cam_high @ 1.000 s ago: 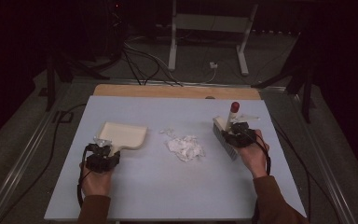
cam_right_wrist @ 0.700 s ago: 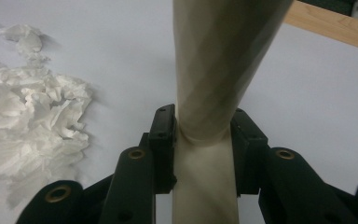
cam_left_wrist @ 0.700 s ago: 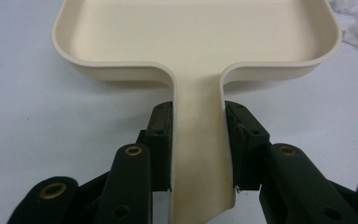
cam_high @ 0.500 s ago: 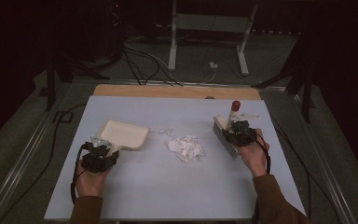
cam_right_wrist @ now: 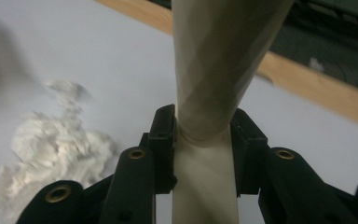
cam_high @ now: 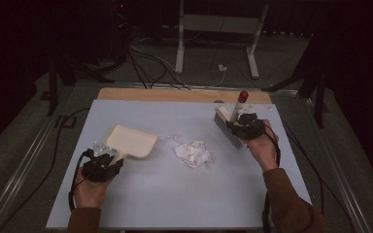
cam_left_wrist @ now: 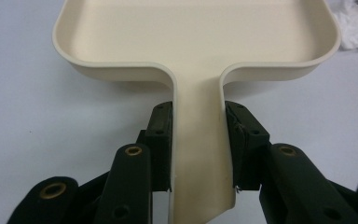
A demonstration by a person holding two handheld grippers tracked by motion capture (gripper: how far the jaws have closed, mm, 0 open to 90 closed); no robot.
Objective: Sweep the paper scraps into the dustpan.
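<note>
A cream dustpan (cam_high: 131, 141) lies on the pale blue table (cam_high: 175, 194) at the left, its mouth toward the pile. My left gripper (cam_high: 108, 156) is shut on its flat handle (cam_left_wrist: 199, 140), a pad pressed on each side. A heap of white paper scraps (cam_high: 193, 153) sits mid-table, also at the left in the right gripper view (cam_right_wrist: 51, 149). My right gripper (cam_high: 238, 127) is shut on the cream handle (cam_right_wrist: 209, 93) of a brush (cam_high: 226, 127) with a red-tipped handle, held just above the table at the right, bristles facing the pile.
A wooden strip (cam_high: 184, 95) runs along the table's far edge. Behind it stand a white frame stand (cam_high: 213, 43) and cables on the dark floor. Metal rails (cam_high: 19, 174) border the table's sides. A few stray scraps (cam_high: 174, 138) lie beside the pile.
The right hand has lifted the brush a little off the table. The left hand and dustpan have stayed in place.
</note>
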